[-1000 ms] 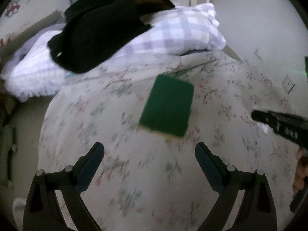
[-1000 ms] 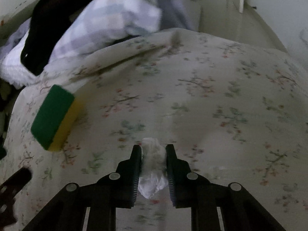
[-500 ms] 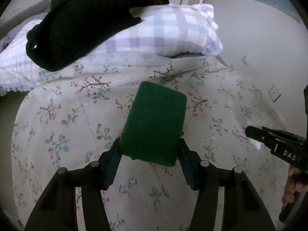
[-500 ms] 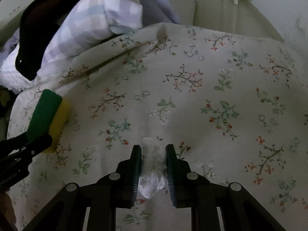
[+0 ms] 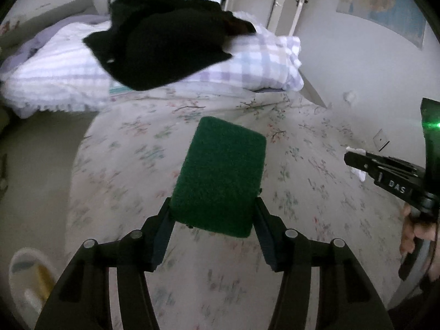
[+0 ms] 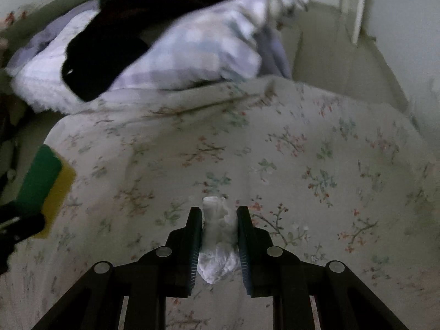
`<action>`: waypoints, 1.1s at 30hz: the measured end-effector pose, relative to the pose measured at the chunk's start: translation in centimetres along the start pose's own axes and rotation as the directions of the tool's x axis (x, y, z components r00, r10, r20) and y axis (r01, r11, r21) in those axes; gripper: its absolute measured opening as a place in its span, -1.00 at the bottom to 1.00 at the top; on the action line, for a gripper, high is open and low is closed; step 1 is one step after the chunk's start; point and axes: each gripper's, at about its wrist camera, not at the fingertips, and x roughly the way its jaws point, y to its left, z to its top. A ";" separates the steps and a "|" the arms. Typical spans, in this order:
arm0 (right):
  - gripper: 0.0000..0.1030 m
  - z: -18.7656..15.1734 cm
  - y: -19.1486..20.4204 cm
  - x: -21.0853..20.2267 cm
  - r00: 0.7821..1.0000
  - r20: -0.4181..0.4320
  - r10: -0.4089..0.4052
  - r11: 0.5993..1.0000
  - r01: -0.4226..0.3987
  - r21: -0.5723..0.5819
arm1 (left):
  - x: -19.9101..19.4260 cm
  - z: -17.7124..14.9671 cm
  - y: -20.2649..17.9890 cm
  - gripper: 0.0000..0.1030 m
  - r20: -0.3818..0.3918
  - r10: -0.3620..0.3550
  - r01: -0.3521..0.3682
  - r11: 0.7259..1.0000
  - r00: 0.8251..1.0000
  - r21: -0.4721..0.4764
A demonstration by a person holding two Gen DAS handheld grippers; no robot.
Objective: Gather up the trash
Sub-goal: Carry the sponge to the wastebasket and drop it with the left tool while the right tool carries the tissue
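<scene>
The left tool [image 5: 213, 214] squeezes one green sponge [image 5: 220, 176]; the right tool [image 6: 219, 220] squeezes one white tissue [image 6: 217, 247] above the bed [image 6: 302, 165].

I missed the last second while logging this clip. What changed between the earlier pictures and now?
The left gripper, open a second ago with the green sponge lying ahead on the floral bedspread, moved in and shut on it; the sponge now looks lifted clear of the bed. The right gripper stayed shut on the crumpled white tissue. The black garment remains on the checked pillow.
</scene>
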 end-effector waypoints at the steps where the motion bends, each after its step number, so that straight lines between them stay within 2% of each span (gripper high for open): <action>1: -0.57 -0.2 0.6 -0.5 1.000 0.004 0.000 1.000 0.000 -0.021 | -1.0 -0.5 0.3 0.13 0.001 0.004 -0.004 1.000 1.000 -0.007; 7: -0.57 -1.4 4.2 -3.7 0.999 0.014 0.037 0.993 -0.035 -0.115 | -6.9 -3.4 2.8 0.13 0.028 0.020 -0.019 0.998 0.999 -0.061; 15: -0.57 -2.7 9.2 -5.8 0.994 -0.003 0.109 0.974 -0.107 -0.198 | -11.4 -8.7 8.5 0.13 0.034 0.051 -0.044 0.981 0.998 -0.187; 23: -0.57 -4.7 15.6 -5.0 0.985 -0.061 0.159 0.937 -0.171 -0.306 | -15.1 -12.5 16.4 0.14 0.049 0.094 -0.071 0.932 0.994 -0.355; 33: -0.57 -5.7 23.0 -3.3 0.967 -0.132 0.218 0.903 -0.251 -0.349 | -14.8 -16.8 24.4 0.15 -0.022 0.144 -0.135 0.852 0.989 -0.506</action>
